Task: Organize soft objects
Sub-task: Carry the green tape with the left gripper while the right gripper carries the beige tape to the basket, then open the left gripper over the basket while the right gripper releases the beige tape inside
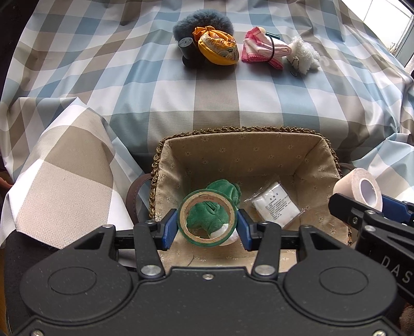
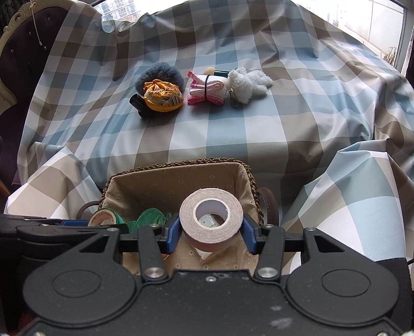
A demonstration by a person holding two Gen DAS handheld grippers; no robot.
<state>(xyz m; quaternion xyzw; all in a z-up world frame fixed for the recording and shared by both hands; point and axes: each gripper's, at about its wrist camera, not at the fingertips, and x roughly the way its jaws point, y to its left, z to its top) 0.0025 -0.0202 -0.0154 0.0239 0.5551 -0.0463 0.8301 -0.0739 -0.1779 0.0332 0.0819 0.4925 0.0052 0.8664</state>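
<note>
My left gripper (image 1: 207,227) is shut on a green tape roll (image 1: 192,239), held over the fabric-lined wicker basket (image 1: 233,129). Inside the basket lie a green plush toy (image 1: 225,191) and a clear packet with a white pad (image 1: 274,205). My right gripper (image 2: 211,231) is shut on a beige tape roll (image 2: 191,217), also above the basket (image 2: 181,163); that roll (image 1: 346,188) shows at the right of the left wrist view. The green roll (image 2: 103,217) appears at the left of the right wrist view. Further back on the checked cloth lie a yellow pouch (image 1: 218,49), a grey fluffy ball (image 1: 204,24), a pink cloth bundle (image 1: 258,49) and a white plush (image 1: 304,54).
A black spool (image 1: 186,47) lies beside the yellow pouch. The checked cloth (image 1: 220,95) rises in folds to the left (image 1: 59,165) and right (image 2: 357,196) of the basket. A dark chair back (image 2: 15,51) stands far left; windows are behind.
</note>
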